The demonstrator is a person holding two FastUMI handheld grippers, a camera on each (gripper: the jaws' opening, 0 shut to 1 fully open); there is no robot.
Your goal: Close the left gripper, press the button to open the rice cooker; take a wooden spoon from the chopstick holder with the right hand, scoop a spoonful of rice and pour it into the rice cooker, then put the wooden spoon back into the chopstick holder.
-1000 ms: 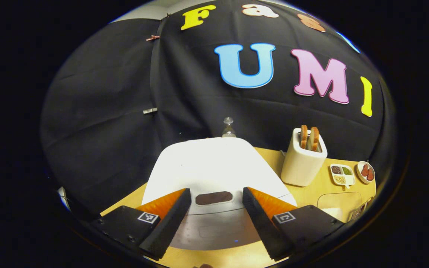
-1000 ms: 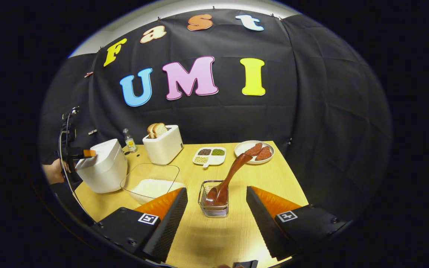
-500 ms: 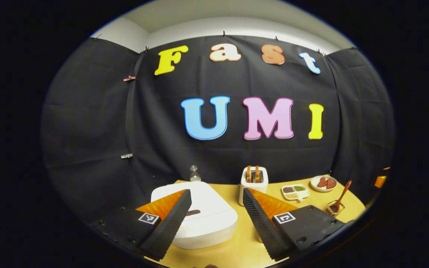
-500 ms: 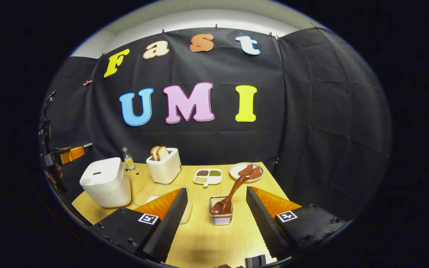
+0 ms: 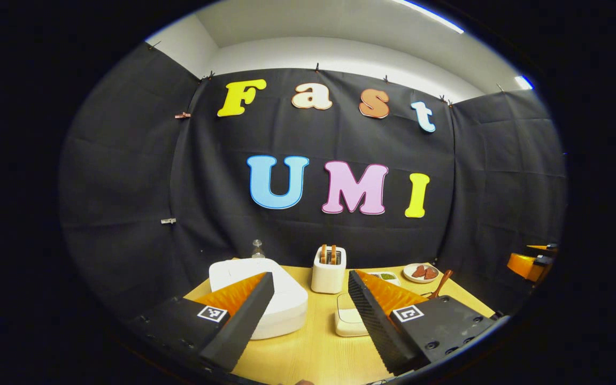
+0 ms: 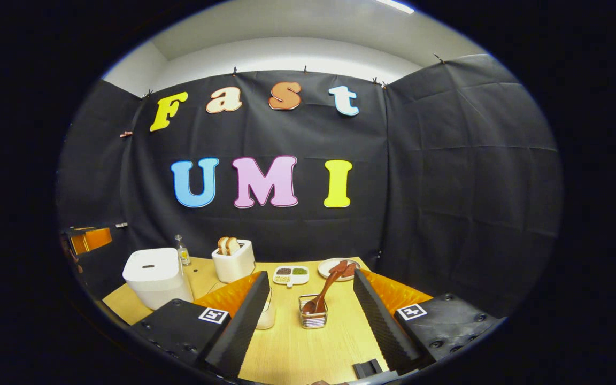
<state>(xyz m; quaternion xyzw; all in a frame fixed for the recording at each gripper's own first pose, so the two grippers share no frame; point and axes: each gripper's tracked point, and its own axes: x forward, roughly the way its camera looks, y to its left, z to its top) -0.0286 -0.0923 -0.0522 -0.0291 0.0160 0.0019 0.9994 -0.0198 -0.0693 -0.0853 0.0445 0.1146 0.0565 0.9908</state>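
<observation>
In the right gripper view we see the right gripper at the bottom of the frame, its ribbed fingers spread wide and holding nothing. Between them, lower centre, stands the chopstick holder, a small wire basket on the pale wood-grain table. The wooden spoon sits bowl-down in it, its smooth reddish handle slanting up to the right. At lower left sits the rice cooker, a rounded white box with its lid down. The rice container is mostly hidden behind the left finger. In the left gripper view the left gripper is also wide apart and empty, with the rice cooker partly covered by its left finger.
</observation>
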